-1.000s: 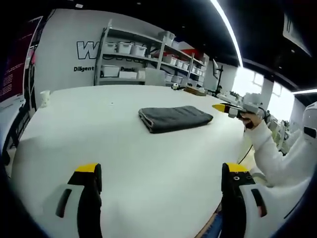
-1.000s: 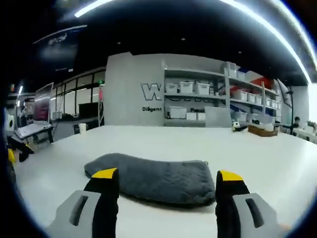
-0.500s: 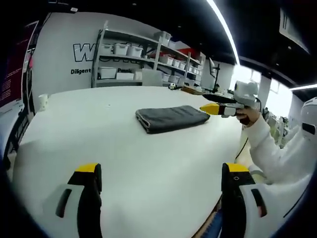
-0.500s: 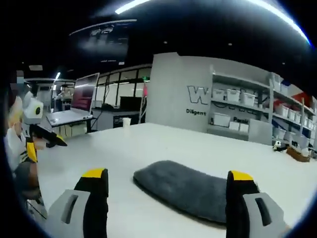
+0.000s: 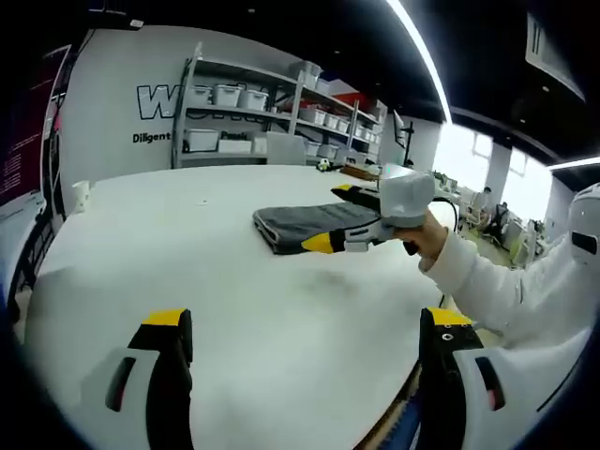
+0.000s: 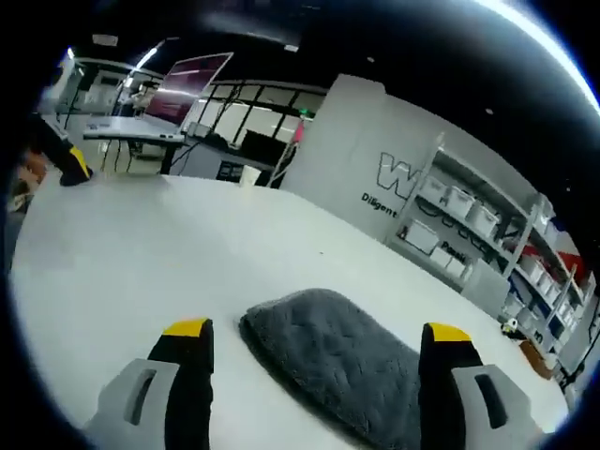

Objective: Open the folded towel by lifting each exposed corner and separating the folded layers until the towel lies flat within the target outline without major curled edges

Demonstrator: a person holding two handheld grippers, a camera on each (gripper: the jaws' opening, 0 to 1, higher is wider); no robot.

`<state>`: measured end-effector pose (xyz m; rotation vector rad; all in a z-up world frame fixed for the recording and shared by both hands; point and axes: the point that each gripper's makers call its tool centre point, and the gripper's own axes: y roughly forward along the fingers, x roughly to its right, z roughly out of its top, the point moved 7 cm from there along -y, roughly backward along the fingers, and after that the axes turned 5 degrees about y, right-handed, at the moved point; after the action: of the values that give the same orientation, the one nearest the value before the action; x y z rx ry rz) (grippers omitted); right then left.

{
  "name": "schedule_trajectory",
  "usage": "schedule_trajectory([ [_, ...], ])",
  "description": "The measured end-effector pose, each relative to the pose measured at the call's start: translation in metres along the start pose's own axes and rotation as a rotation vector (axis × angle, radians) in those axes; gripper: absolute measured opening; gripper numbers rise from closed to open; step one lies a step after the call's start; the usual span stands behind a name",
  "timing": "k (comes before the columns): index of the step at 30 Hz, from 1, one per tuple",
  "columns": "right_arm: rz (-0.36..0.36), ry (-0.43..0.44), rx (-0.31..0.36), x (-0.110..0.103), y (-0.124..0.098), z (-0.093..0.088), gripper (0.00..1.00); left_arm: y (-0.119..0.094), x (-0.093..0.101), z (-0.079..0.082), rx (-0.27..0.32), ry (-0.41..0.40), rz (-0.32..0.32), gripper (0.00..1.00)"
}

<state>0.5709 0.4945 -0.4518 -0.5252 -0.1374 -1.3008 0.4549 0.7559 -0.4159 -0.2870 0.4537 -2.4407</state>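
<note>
A dark grey folded towel (image 5: 286,223) lies on the white table (image 5: 234,300), past its middle in the left gripper view. My right gripper (image 5: 329,217) comes in from the right, open, one yellow-tipped jaw on each side of the towel's near right end. In the right gripper view the towel (image 6: 328,361) lies just ahead between the spread jaws of the right gripper (image 6: 318,330). My left gripper (image 5: 307,321) hovers open over bare table, well short of the towel, nothing between its jaws. It also shows small at the far left, where the left gripper (image 6: 67,164) pokes in.
A person's white sleeve (image 5: 497,291) reaches in from the right. A white cup (image 5: 82,192) stands near the table's far left edge; the cup (image 6: 248,175) is also far back. Shelves with bins (image 5: 244,112) line the back wall. The table edge runs close at lower right.
The right gripper has swung from beyond the towel's right end to straddle that end, close over it. The left gripper has stayed put and open. The towel has not moved.
</note>
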Motion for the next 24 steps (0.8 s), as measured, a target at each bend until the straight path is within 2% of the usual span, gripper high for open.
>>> schedule_trajectory([
  [2,-0.004,-0.02,-0.009,-0.002,0.011,-0.004,0.79,-0.001,0.001,-0.001,-0.001,0.0,0.001,1.0],
  [6,-0.017,-0.033,-0.002,-0.002,0.025,-0.008,0.61,-0.005,0.0,-0.001,0.003,-0.002,0.009,1.0],
  [12,0.041,-0.043,0.0,-0.017,0.034,-0.013,0.39,-0.007,-0.002,-0.002,0.002,-0.005,0.018,1.0],
  [15,0.069,-0.026,-0.021,-0.021,0.038,-0.019,0.3,-0.006,-0.001,-0.001,0.003,-0.004,0.014,1.0],
  [17,0.098,0.02,-0.021,-0.021,0.045,-0.021,0.25,-0.005,-0.001,-0.001,0.002,-0.004,0.012,1.0],
  [20,0.126,0.049,-0.019,-0.019,0.044,-0.021,0.13,-0.005,0.0,0.0,0.001,-0.003,0.012,1.0],
  [22,0.137,0.052,-0.002,-0.015,0.041,-0.021,0.01,-0.005,0.0,0.0,0.0,-0.004,0.012,1.0],
  [24,0.144,0.067,0.009,-0.011,0.04,-0.02,0.0,-0.004,0.0,0.0,-0.002,-0.004,0.016,1.0],
])
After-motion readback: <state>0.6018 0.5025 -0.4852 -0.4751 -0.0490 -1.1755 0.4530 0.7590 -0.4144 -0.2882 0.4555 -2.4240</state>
